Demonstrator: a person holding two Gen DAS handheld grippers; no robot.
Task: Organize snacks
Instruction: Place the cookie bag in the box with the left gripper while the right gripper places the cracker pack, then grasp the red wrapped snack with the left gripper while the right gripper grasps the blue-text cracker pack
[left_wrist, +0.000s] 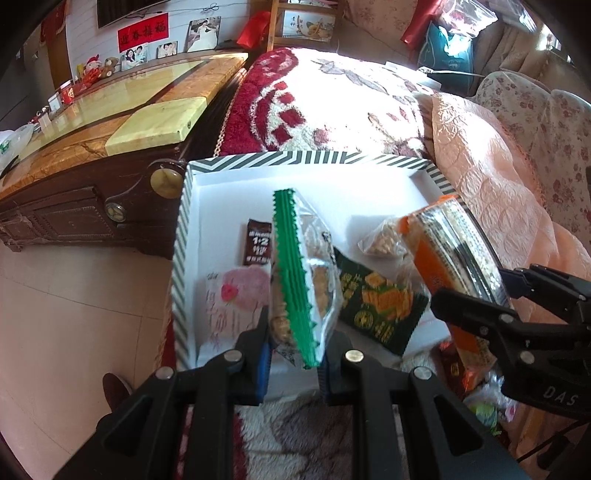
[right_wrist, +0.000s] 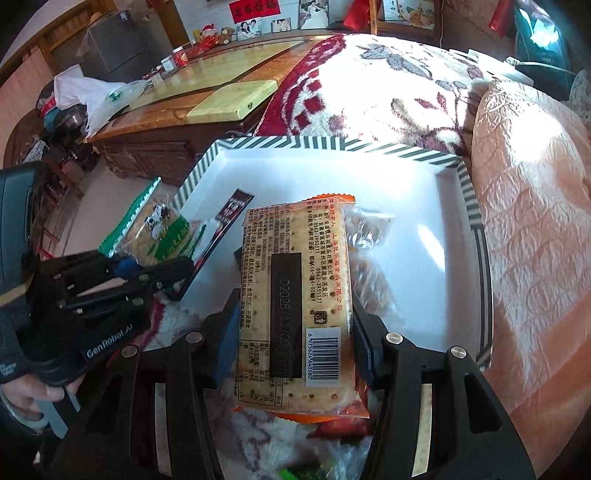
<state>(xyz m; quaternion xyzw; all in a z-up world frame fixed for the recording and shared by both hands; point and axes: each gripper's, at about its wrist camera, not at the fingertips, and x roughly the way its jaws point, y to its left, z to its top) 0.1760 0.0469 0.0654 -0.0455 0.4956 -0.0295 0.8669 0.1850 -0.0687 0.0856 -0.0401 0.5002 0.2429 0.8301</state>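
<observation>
Left gripper (left_wrist: 295, 343) pinches the green packet (left_wrist: 299, 280); right gripper (right_wrist: 293, 332) pinches the orange cracker pack (right_wrist: 295, 295) over the striped box (left_wrist: 181, 258); a loose pinch could drop either outside its near edge.

One striped box (left_wrist: 192, 236), six snack packets (left_wrist: 380, 306) (two held).

A lived-in home sitting room — framed family photos (left_wrist: 168, 50) and plush toys (left_wrist: 98, 66) at eleven o'clock along a long wooden cabinet (left_wrist: 110, 122), red festive banner (left_wrist: 143, 32) on the wall, floral quilted sofa covers (left_wrist: 517, 155) at two o'clock — patterned rug (left_wrist: 317, 99) at twelve.
</observation>
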